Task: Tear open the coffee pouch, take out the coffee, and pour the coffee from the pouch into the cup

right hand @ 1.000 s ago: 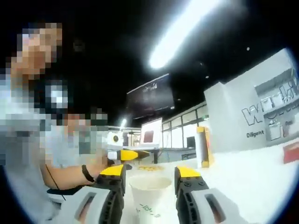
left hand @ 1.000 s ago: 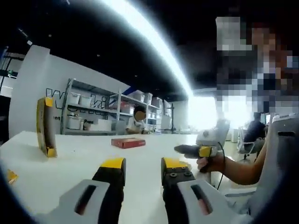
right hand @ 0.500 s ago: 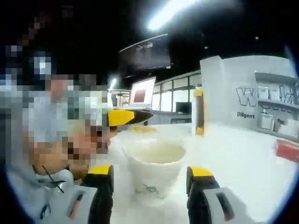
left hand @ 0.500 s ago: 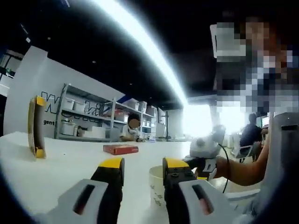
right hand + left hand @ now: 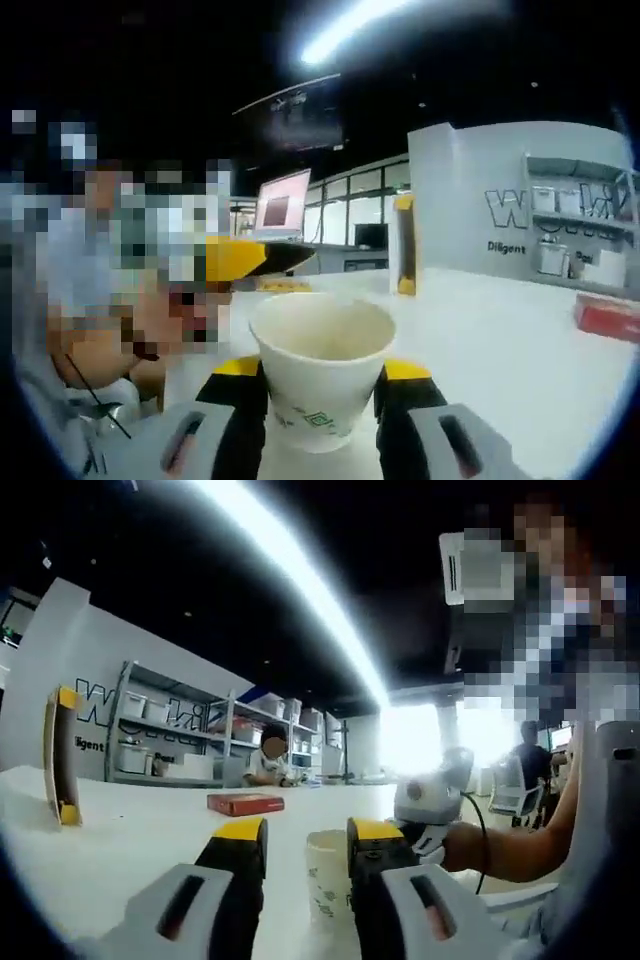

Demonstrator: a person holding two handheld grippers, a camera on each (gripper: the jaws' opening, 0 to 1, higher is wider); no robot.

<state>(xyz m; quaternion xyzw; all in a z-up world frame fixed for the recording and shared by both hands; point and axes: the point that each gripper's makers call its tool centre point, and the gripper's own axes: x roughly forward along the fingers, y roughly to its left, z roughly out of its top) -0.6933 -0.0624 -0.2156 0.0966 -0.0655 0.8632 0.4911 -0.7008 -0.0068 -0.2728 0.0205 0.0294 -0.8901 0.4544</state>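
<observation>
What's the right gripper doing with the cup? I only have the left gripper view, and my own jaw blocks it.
Observer: In the right gripper view, the right gripper has its jaws against both sides of the cup, low on its wall.
Operator: Anything in it?
Observer: That view looks into the mouth, and the inside looks empty.
Operator: Where's mine relative to it?
Observer: The left gripper shows to the left of the cup in that view, about at rim height, not touching it.
</observation>
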